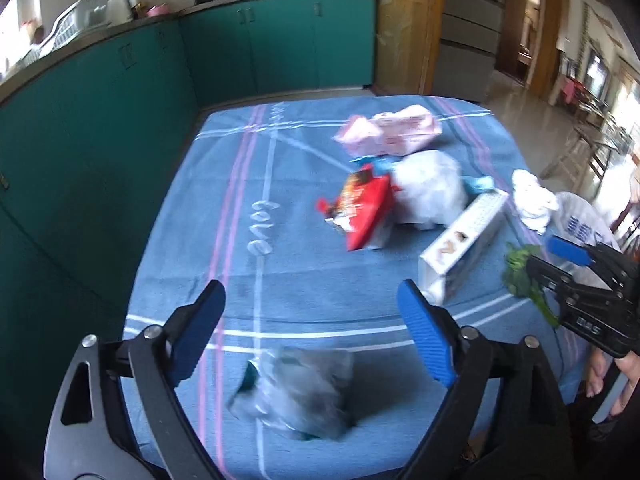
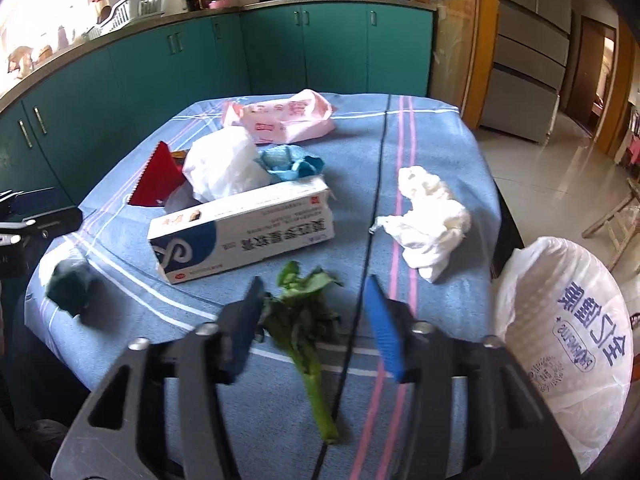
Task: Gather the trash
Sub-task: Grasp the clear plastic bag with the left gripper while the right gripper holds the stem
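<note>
Your left tool [image 1: 310,320] hangs with its jaws wide apart over a crumpled clear plastic wrapper [image 1: 296,392] lying on the blue-clothed bench [image 1: 248,208], not touching it. Farther on sit a red snack bag [image 1: 362,208], a white plastic bag [image 1: 430,190], a pink pack [image 1: 394,130] and a white carton [image 1: 460,244]. At the right edge your right tool [image 1: 568,256] sits by a leafy green stalk [image 1: 520,276].

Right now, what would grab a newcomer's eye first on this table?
The long white-and-blue cardboard box lying mid-table on the blue striped cloth, with a red snack wrapper behind it. A leafy green vegetable stalk lies between the open right gripper fingers; a white printed plastic bag stands at the right edge.
</note>
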Action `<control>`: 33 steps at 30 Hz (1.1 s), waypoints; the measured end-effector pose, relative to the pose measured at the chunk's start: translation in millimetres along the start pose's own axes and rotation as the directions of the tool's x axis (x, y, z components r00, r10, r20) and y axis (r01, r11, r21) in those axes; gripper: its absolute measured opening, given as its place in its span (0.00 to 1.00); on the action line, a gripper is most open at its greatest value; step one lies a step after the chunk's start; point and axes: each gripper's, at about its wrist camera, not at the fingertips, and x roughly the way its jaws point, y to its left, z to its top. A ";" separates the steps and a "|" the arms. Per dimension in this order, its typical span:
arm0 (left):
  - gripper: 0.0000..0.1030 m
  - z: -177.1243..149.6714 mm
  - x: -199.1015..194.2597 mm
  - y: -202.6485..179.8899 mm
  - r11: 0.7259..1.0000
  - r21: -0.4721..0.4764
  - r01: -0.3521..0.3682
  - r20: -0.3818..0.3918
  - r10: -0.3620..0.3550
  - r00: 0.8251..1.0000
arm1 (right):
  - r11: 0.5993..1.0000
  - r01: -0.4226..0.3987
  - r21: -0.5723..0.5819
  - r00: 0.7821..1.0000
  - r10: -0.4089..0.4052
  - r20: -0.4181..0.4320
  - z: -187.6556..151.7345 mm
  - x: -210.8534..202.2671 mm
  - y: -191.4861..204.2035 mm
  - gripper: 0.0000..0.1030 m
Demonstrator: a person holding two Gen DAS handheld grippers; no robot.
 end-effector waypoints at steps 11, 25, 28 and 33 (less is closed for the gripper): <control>0.91 -31.5 3.6 20.5 0.995 -0.045 0.085 -0.091 -0.089 0.992 | 0.999 -0.006 -0.046 1.000 0.005 -0.017 -6.6 5.6 8.5 0.77; 0.82 -43.1 24.9 -4.1 0.998 0.023 0.052 -0.134 -0.048 0.990 | 0.997 -0.003 -0.083 0.998 -0.002 -0.060 -9.6 29.1 25.3 0.76; 0.73 -43.3 24.7 -5.2 0.998 0.030 0.049 -0.134 -0.044 0.990 | 0.995 -0.013 -0.103 0.998 0.007 -0.056 -9.7 27.6 28.9 0.63; 0.72 -43.6 20.4 -7.2 0.998 0.042 0.040 -0.110 -0.035 0.993 | 0.992 -0.019 -0.128 0.999 0.012 -0.052 -11.2 24.1 33.8 0.39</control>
